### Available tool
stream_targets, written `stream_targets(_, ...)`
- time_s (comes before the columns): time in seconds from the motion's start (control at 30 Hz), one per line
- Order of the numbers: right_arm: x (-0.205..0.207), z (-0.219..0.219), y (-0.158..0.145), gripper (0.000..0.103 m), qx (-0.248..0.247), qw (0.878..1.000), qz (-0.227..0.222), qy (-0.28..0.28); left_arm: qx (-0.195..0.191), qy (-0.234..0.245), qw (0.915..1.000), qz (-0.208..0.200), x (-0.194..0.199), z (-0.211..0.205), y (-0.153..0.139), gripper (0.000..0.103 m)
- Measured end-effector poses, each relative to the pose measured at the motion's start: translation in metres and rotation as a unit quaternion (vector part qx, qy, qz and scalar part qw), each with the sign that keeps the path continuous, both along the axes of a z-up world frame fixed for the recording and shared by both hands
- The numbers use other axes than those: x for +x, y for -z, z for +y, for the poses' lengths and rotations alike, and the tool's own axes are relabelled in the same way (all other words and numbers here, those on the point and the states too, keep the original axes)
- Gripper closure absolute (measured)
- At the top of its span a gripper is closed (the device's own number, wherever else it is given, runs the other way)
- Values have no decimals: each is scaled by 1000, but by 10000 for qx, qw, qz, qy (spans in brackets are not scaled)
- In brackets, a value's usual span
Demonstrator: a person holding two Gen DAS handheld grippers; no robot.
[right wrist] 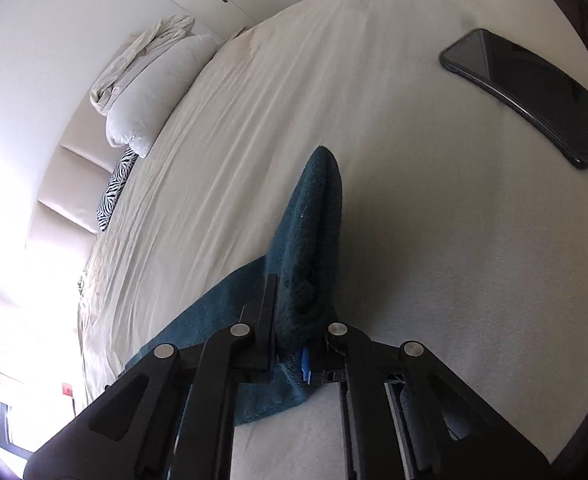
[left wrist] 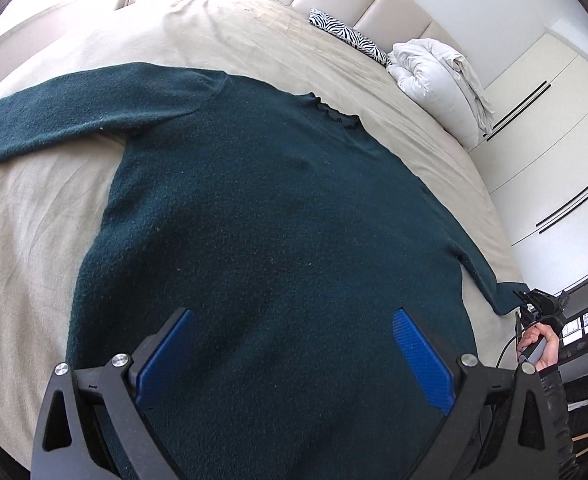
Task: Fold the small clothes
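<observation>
Dark green sweater flat on bed. Left tongs spread wide above hem. Right tongs at right cuff, apparently gripping it.

Left gripper jaws wide (hovering); right gripper clamped.

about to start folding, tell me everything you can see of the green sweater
The sweater is a dark teal-green, fuzzy knit with long sleeves and a small ruffled collar. It lies spread flat on the beige bed sheet, one sleeve stretched out to the side. The other sleeve's cuff is pinched in the right gripper, bunched and lifted off the sheet. The left gripper hovers open over the lower body, with no contact evident.
</observation>
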State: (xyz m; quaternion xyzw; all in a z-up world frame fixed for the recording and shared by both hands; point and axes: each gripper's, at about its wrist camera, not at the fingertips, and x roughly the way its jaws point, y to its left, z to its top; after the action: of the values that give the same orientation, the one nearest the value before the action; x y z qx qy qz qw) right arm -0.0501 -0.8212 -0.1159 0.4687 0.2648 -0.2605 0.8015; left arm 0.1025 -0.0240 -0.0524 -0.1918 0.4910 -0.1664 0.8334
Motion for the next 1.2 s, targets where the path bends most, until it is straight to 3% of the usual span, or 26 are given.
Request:
stream_targets(0.13, 57, 68, -50, 96, -719, 9926, 48, -980, -248, -87, 9996, -39, 16, 7, -1, 5)
stream_targets(0.3, 138, 207, -90, 96, -1176, 9617, -154, -2470, -527, -213, 9984, -26, 28, 25, 4, 7)
stream_targets(0.43, 182, 328, -76, 96, -1165, 9312, -92, -3453, -735, -356, 9967, 49, 35, 42, 11, 7)
stream_targets(0.57, 194, 425, -33, 95, -991, 9109, 222, -3999, -831, -390, 9958, 49, 45, 50, 13, 7)
stream_targets(0.6, 196, 441, -22, 93, -996, 9069, 347, -4080, -838, -365, 9958, 52, 49, 49, 13, 7)
stream_targets(0.67, 189, 467, -2, 80, -1091, 8981, 489, -4233, -863, -275, 9959, 51, 57, 43, 13, 7)
stream_targets(0.73, 177, 471, 9, 54, -959, 8910, 344, -4423, -844, -169, 9963, 22, 67, 32, 12, 7)
stream_targets(0.8, 157, 462, 2, 47, -896, 8943, 101, -4382, -831, -53, 9965, 43, 79, 16, 13, 7)
stream_targets(0.9, 129, 447, -17, 47, -897, 8945, -139, -4377, -880, 179, 9959, 121, 101, -15, 14, 7)
stream_targets(1.0, 111, 420, -32, 47, -718, 9031, -248, -4227, -668, 427, 9967, 166, 126, -53, 18, 9)
stream_targets(1.07, 93, 399, -34, 46, -490, 9094, -361, -4114, -464, 549, 9969, 324, 143, -76, 25, 27)
stream_targets(1.2, 67, 360, -35, 47, -274, 9231, -536, -3797, -23, 697, 9965, 454, 170, -112, 37, 45)
